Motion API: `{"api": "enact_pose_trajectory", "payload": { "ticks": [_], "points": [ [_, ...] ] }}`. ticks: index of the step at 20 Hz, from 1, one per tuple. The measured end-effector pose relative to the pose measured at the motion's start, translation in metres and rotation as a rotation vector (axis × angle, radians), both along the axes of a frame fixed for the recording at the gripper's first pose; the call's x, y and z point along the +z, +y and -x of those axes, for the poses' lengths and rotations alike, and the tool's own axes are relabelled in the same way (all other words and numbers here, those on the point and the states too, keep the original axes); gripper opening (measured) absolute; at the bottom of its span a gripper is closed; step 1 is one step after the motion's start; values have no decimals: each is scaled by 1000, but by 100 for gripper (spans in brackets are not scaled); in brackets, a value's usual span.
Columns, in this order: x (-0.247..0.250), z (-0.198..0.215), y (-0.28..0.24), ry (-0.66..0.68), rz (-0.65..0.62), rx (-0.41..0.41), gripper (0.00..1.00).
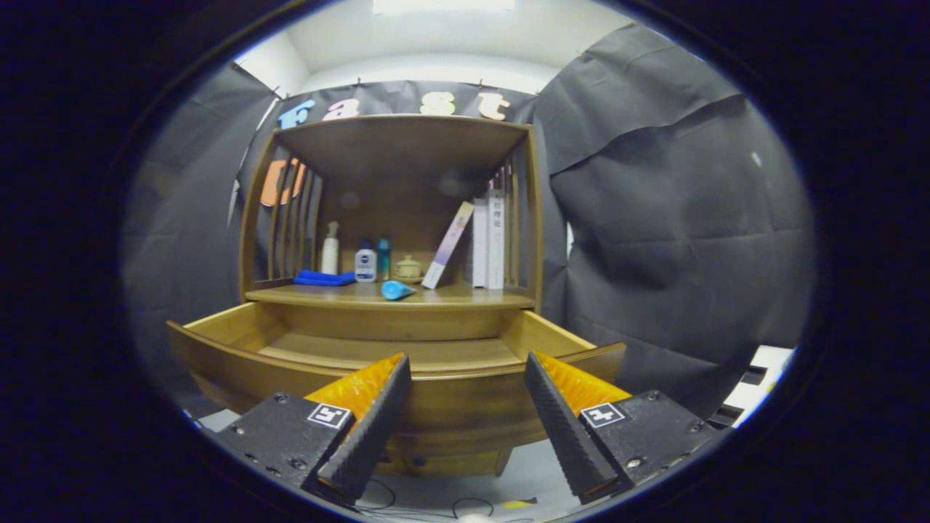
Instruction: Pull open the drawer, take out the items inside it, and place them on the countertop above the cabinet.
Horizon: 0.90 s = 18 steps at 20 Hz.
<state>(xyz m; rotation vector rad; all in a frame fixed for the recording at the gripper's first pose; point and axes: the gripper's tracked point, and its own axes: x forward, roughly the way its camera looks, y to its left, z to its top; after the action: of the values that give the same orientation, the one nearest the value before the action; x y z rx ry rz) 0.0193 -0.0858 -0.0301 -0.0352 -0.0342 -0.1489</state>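
On the table, left to right: blue cloth [324, 277], white bottle [365, 264], blue cone [397, 290], leaning book [447, 245]. Below, the drawer [305, 363] stands pulled out, and the claw [467, 388] hovers before it, spread wide, holding nothing.

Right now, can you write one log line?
drawer: pulled open | gripper: open, holding nothing, before drawer front | countertop: blue cone, bottles, books

One drawer [392, 356], three bottles [365, 263], three books [495, 240], one cloth [323, 277].
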Motion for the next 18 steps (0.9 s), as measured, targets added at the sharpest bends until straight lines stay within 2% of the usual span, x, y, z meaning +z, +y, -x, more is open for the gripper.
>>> {"api": "enact_pose_trajectory", "payload": {
  "ticks": [7, 13, 18],
  "points": [
    [-54, 0, 60, 114, 23, 122, 100],
    [-85, -21, 78, 190, -8, 125, 100],
    [-84, -24, 83, 172, 13, 114, 99]
  ]
}}
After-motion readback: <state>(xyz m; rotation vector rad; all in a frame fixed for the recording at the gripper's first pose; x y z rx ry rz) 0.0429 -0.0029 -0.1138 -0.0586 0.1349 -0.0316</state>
